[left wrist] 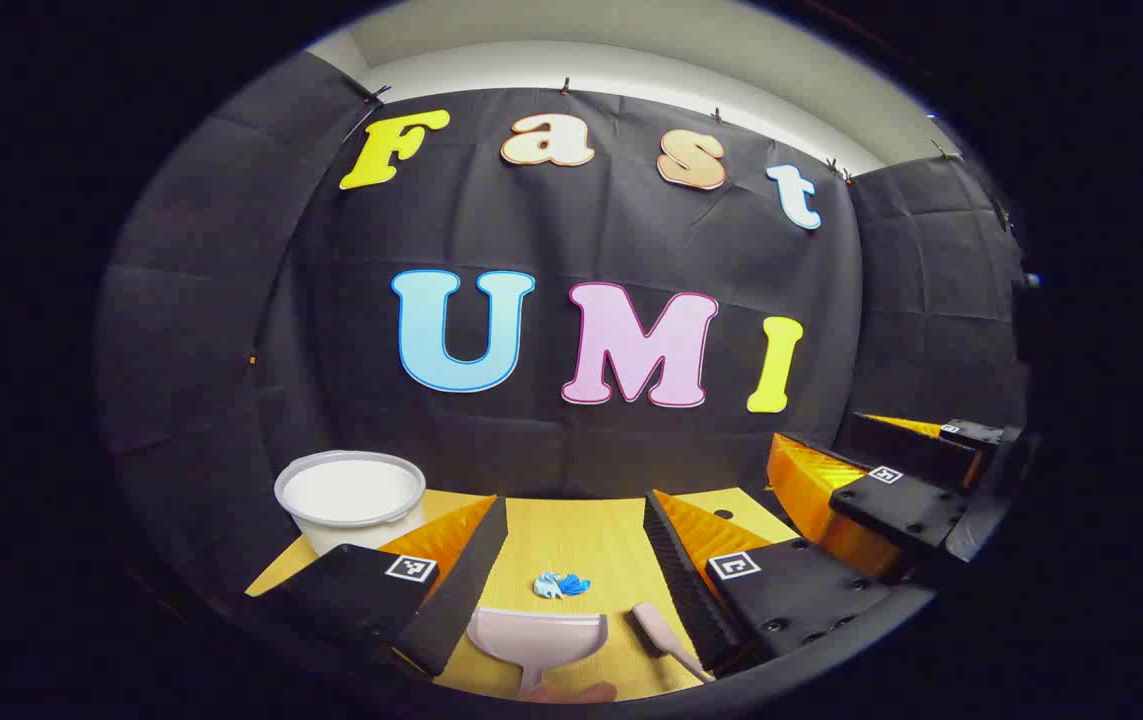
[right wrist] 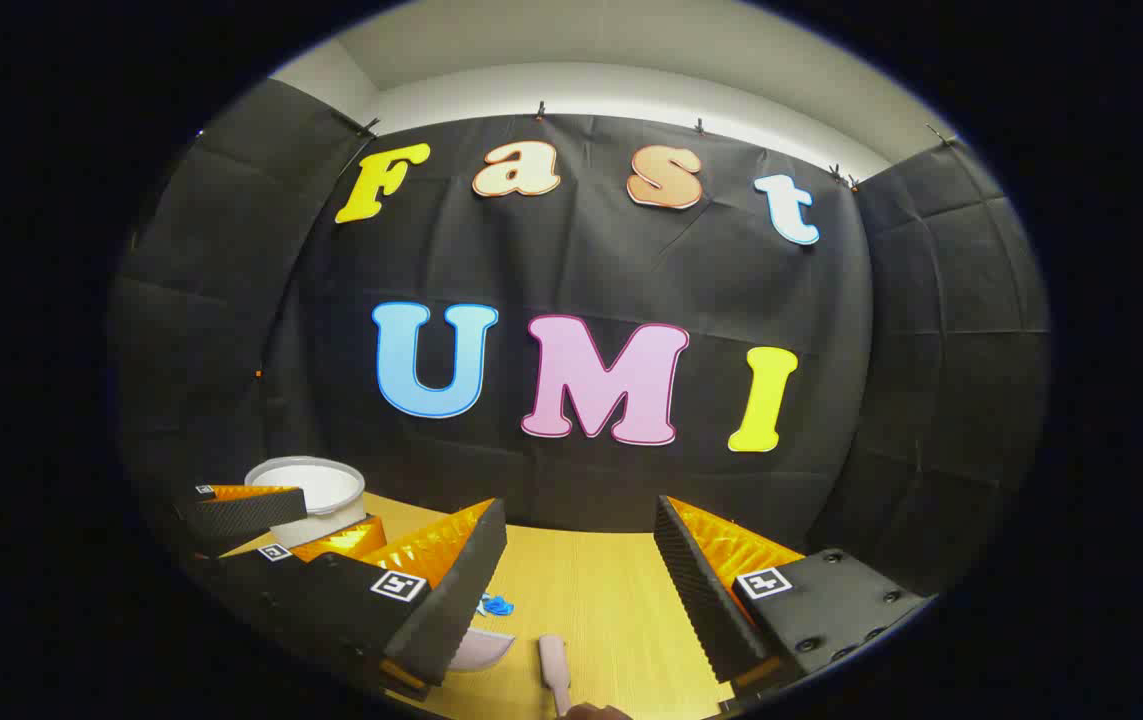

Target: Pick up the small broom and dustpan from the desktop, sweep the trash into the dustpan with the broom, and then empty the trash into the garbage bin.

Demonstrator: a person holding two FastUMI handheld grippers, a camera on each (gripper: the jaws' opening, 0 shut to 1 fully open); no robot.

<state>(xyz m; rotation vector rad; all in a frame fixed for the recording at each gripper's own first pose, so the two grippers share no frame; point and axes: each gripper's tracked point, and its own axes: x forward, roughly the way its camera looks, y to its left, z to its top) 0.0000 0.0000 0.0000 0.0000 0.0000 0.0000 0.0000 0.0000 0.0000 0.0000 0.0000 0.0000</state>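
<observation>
A black cloth wall closes the back of the booth, and below it a yellow wooden desktop (left wrist: 586, 545) carries everything we need. In the left gripper view we see a white garbage bin (left wrist: 350, 497) standing at the far left of the desk, close to the wall. Nearer to us lies a pale pink dustpan (left wrist: 537, 637), its mouth facing away from us toward a small blue and white scrap of trash (left wrist: 561, 584) just beyond it. Just to the right of the dustpan lies the small broom (left wrist: 666, 640), of which we make out a pale handle; we cannot tell how its brush end lies.

Our left gripper (left wrist: 571, 560) hovers above the desk with its fingers spread wide and nothing between them; the dustpan sits low between them. Our right gripper (right wrist: 579, 565) is likewise wide open and empty, with the broom low in its view. Farther right in the left gripper view we see the right gripper held alongside, off the desk.

We judge that the task stands at its very first step: neither tool is lifted, the trash lies unswept. The next move calls for lowering each gripper to its tool, the left to the dustpan handle, the right to the broom handle, and closing squarely so neither twists.
</observation>
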